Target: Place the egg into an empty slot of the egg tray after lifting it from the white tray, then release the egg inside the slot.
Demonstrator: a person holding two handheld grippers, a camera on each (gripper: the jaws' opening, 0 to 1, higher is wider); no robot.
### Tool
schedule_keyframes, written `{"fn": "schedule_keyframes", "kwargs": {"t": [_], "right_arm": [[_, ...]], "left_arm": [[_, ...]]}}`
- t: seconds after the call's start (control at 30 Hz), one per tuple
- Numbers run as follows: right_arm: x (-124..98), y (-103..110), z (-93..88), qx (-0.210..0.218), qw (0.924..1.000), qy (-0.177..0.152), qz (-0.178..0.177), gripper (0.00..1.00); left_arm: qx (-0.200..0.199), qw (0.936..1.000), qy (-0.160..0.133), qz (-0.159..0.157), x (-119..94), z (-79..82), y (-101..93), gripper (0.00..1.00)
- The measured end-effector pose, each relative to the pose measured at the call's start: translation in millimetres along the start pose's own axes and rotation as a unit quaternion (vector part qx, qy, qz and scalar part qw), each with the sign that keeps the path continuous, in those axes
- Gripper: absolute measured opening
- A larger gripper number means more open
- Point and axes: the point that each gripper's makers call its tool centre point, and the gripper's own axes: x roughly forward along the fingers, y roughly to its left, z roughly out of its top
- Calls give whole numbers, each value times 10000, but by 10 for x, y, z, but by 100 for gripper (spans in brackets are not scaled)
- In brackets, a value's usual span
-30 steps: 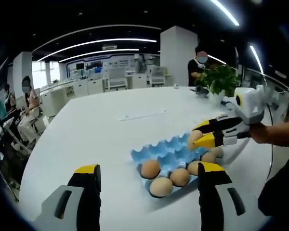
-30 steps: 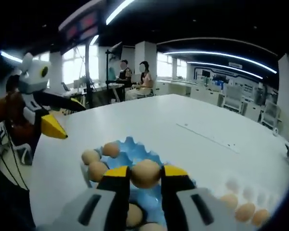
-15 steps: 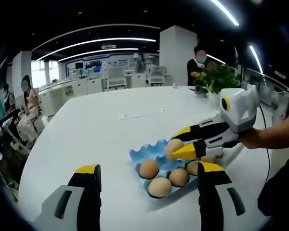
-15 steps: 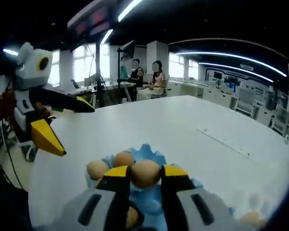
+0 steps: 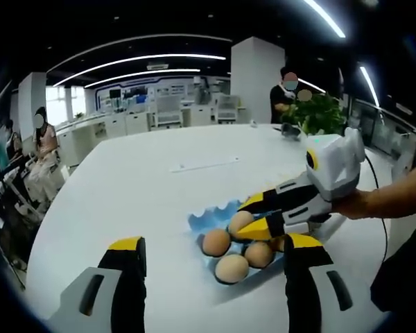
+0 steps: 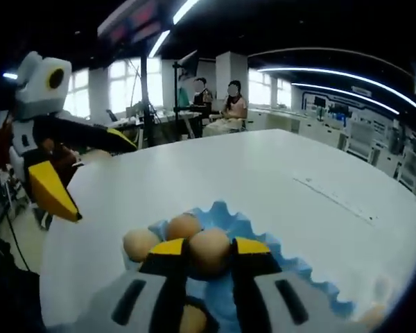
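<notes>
Right claw (image 5: 253, 216) with egg (image 5: 240, 222) now lower, deeper over the egg tray (image 5: 211, 220).

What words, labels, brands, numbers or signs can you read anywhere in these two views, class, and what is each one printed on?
None can be read.
Egg, blue tray, right hand-held gripper and left hand-held gripper: no print shows on any of them.
Far wall panels in the left gripper view: light shapes that may be signs, too small and blurred to read.
Red ceiling display in the right gripper view: blurred, unreadable.
</notes>
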Motion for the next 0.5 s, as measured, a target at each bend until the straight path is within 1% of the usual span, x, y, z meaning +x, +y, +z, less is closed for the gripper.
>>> {"fn": "schedule_keyframes", "kwargs": {"t": [0.2, 0.33, 0.4, 0.5], "right_arm": [[15, -3, -23, 120, 9999, 32, 58, 25], [24, -25, -65, 477, 9987, 112, 120, 25], [25, -18, -57, 411, 9990, 107, 122, 25], [34, -13, -54, 425, 9989, 113, 143, 25]], "left_arm": [[12, 10000, 10, 10, -6, -6, 8, 83], [7, 10000, -4, 1, -5, -1, 1, 83], [11, 10000, -6, -1, -4, 3, -1, 83], [18, 10000, -10, 0, -2, 9, 0, 83]]}}
